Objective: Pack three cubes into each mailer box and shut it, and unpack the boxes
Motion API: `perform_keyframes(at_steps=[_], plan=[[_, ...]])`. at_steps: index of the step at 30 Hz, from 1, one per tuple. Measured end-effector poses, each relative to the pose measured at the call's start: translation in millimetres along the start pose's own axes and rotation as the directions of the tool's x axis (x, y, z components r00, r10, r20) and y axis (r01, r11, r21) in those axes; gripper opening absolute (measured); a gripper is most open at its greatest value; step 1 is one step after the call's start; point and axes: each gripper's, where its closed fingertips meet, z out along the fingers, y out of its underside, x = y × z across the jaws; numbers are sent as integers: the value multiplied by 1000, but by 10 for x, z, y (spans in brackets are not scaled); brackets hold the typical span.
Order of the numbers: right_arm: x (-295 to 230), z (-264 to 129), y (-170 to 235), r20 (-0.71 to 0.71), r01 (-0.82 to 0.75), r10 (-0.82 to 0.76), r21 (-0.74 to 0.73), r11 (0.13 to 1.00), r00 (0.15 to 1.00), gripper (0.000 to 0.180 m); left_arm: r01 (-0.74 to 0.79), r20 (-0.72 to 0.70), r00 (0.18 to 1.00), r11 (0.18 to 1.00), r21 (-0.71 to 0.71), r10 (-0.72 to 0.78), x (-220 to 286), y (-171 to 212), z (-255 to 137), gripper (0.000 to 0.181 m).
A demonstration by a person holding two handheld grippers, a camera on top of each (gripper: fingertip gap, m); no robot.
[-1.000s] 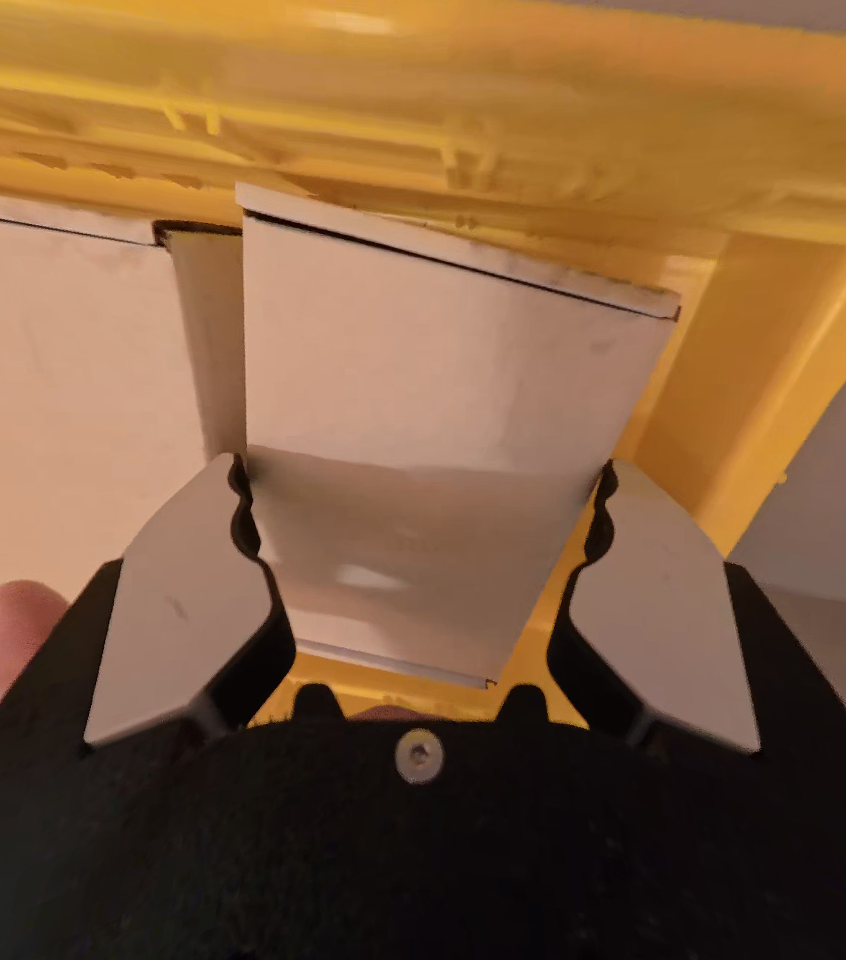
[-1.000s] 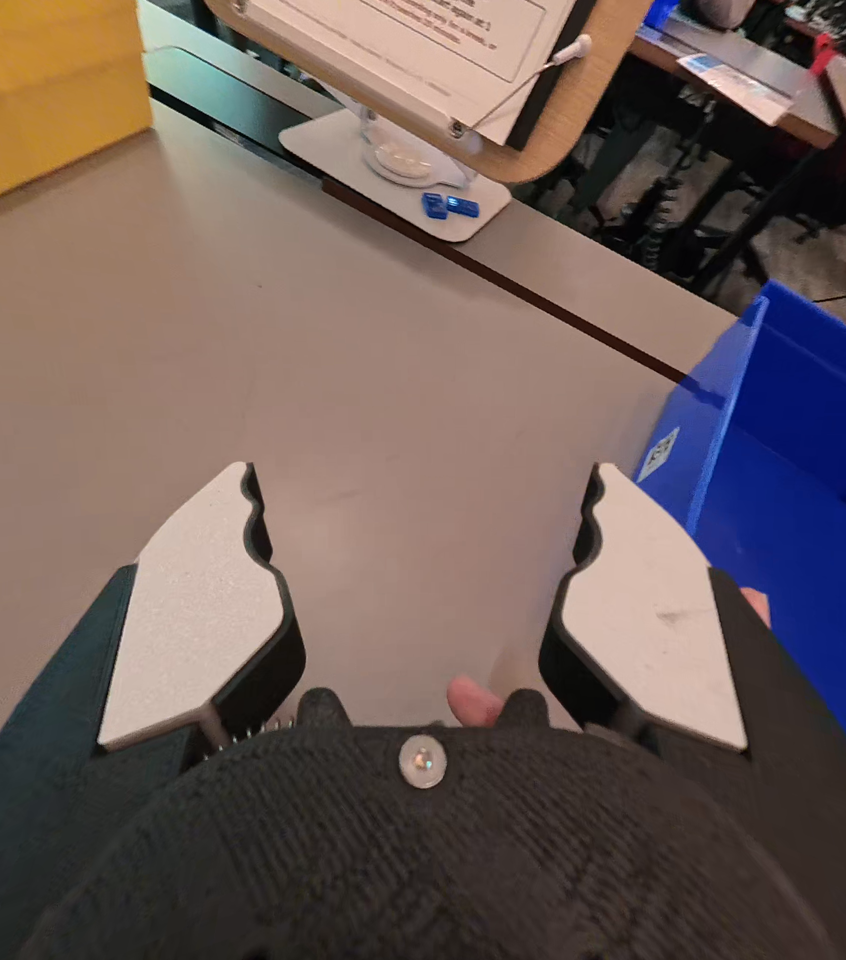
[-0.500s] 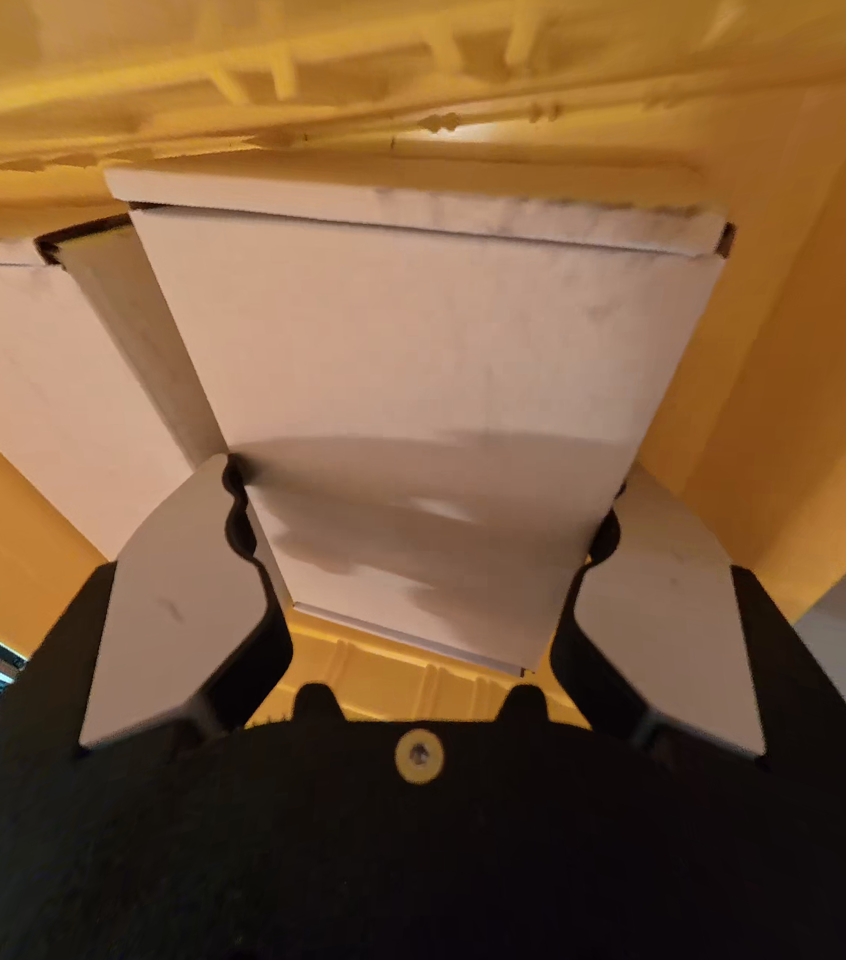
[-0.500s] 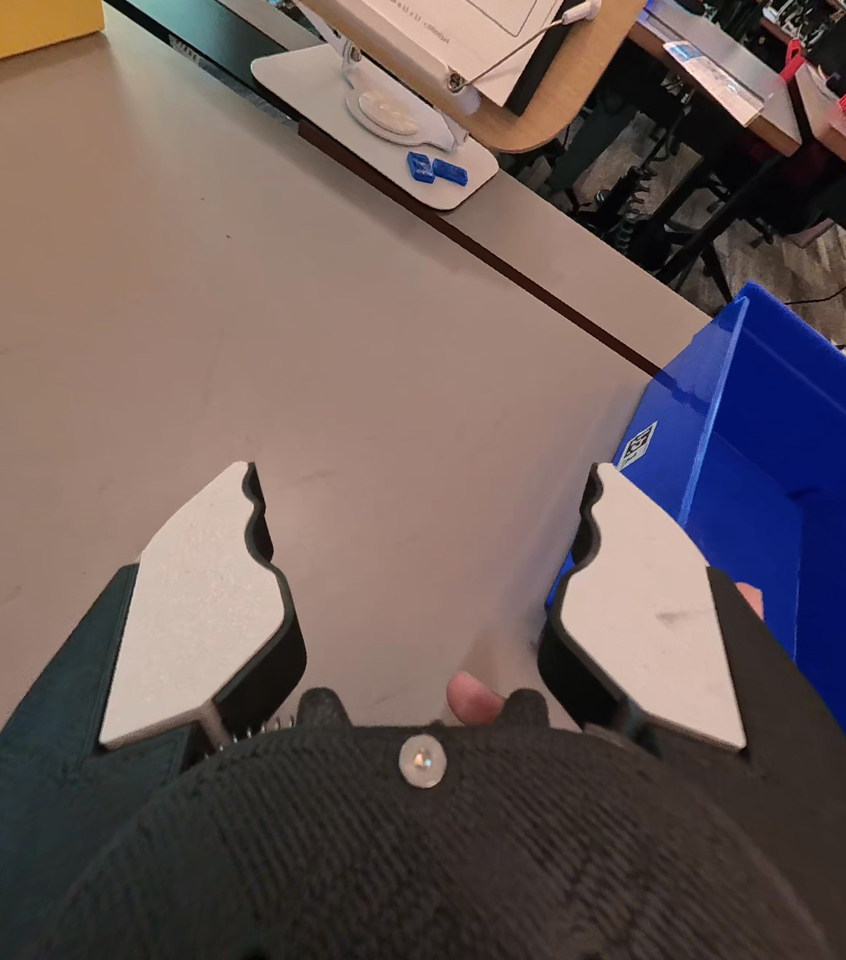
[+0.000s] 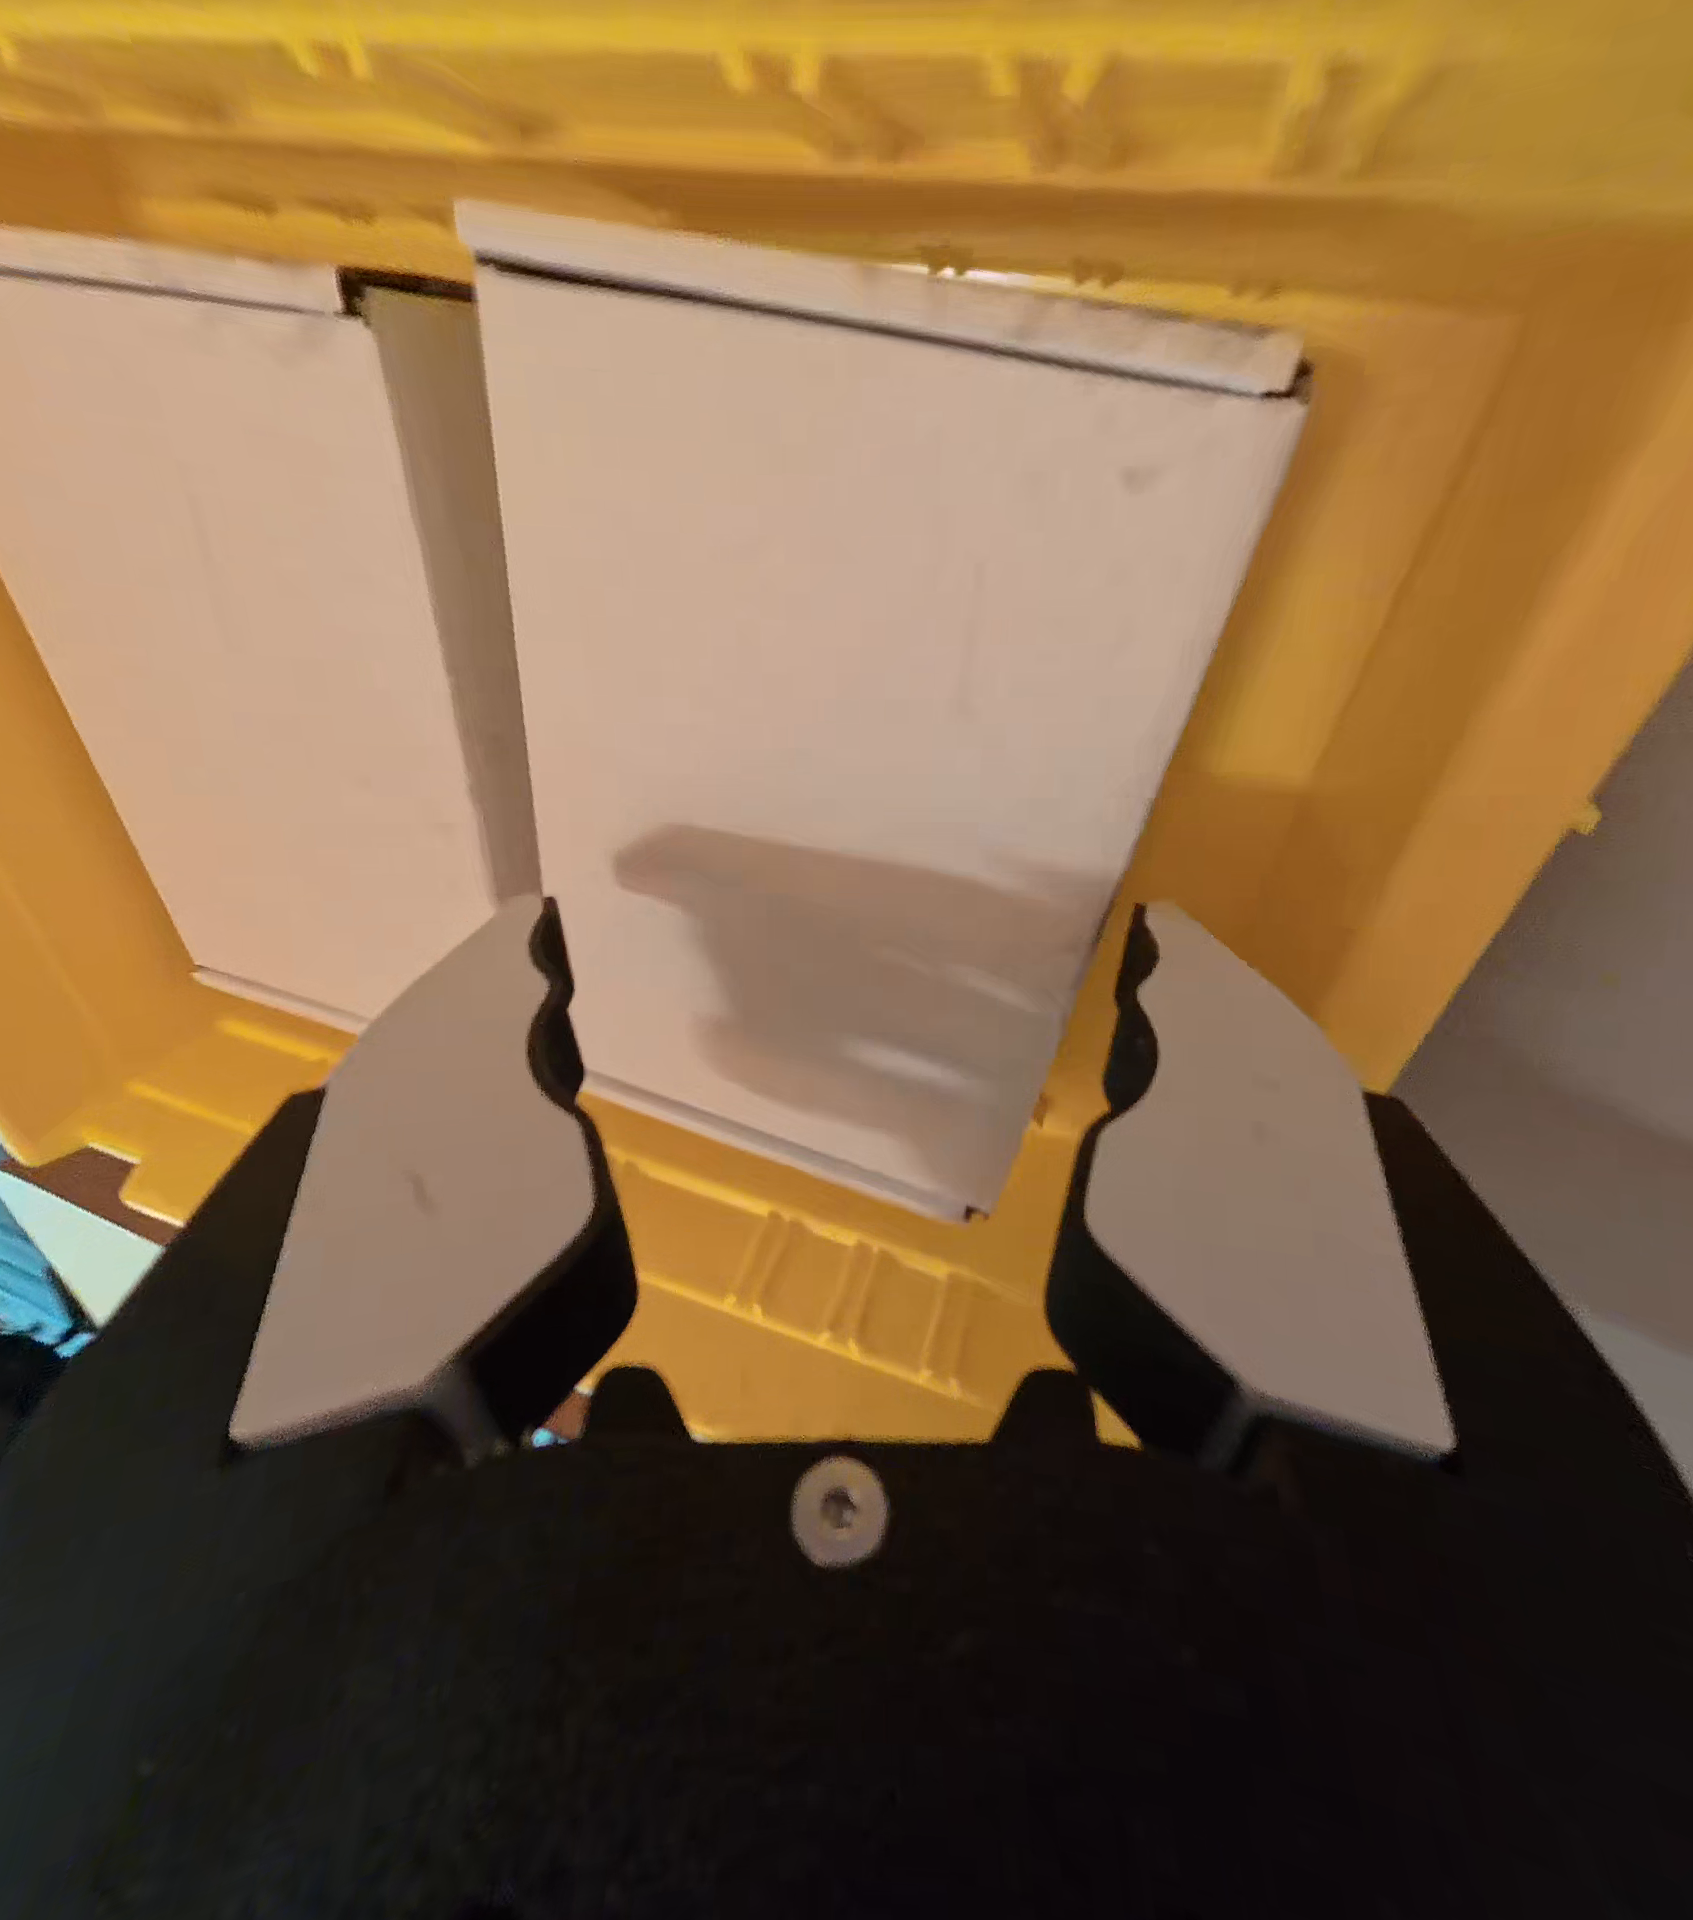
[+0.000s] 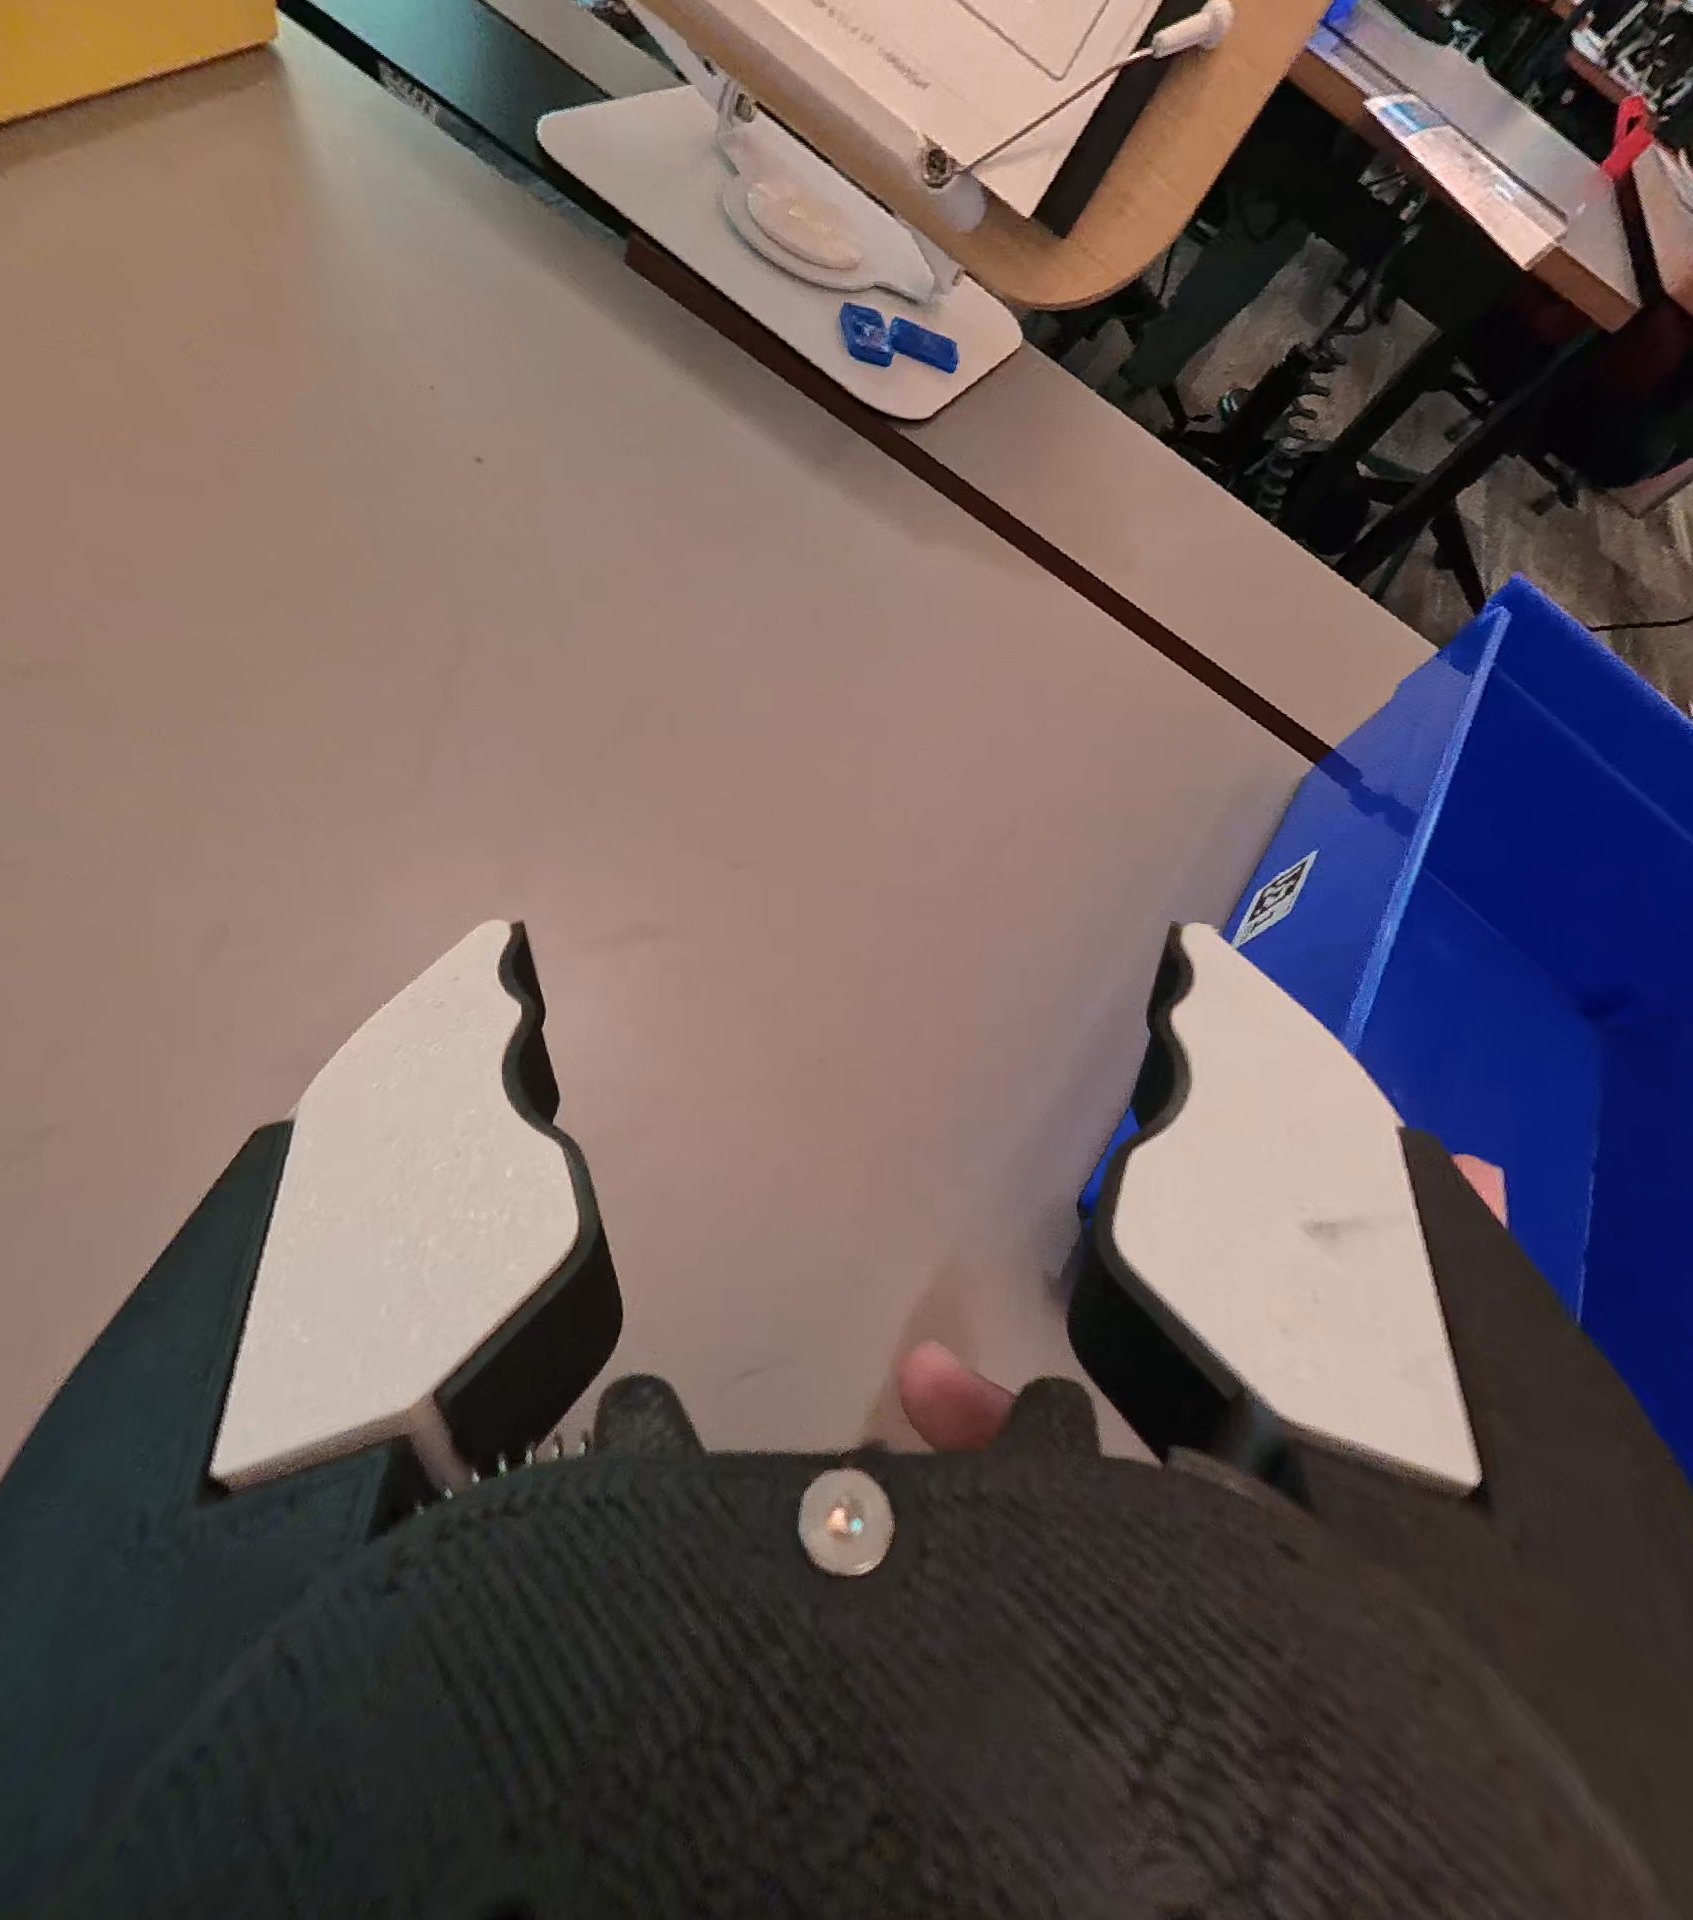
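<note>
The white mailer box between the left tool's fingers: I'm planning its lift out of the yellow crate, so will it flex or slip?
The mailer box looks like flat, shut cardboard, so probably stiff. Its smooth sides may slip. The neighbouring box sits close, so it could rub.

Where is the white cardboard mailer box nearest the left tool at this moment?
In the left wrist view, the closed white cardboard mailer box lies in the yellow plastic crate, right of a second white box, its near end between the left tool fingers.

Left claw freshly off box
</note>
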Motion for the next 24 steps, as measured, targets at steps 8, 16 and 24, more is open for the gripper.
perform_keyframes(at_steps=[8, 16, 24], plan=[[-8, -27, 25, 21, 19, -19, -8, 1000, 1000, 111, 28, -87, 996, 1000, -2, -28, -27, -50, 166, 117], [-56, 31, 143, 59, 38, -35, -45, 998, 998, 111, -75, -123, 990, 994, -80, 65, -69, -39, 190, 117], [-151, 129, 250, 100, 58, -50, -79, 995, 994, 111, -60, -194, 980, 991, -118, 36, 23, -30, 321, 131]])
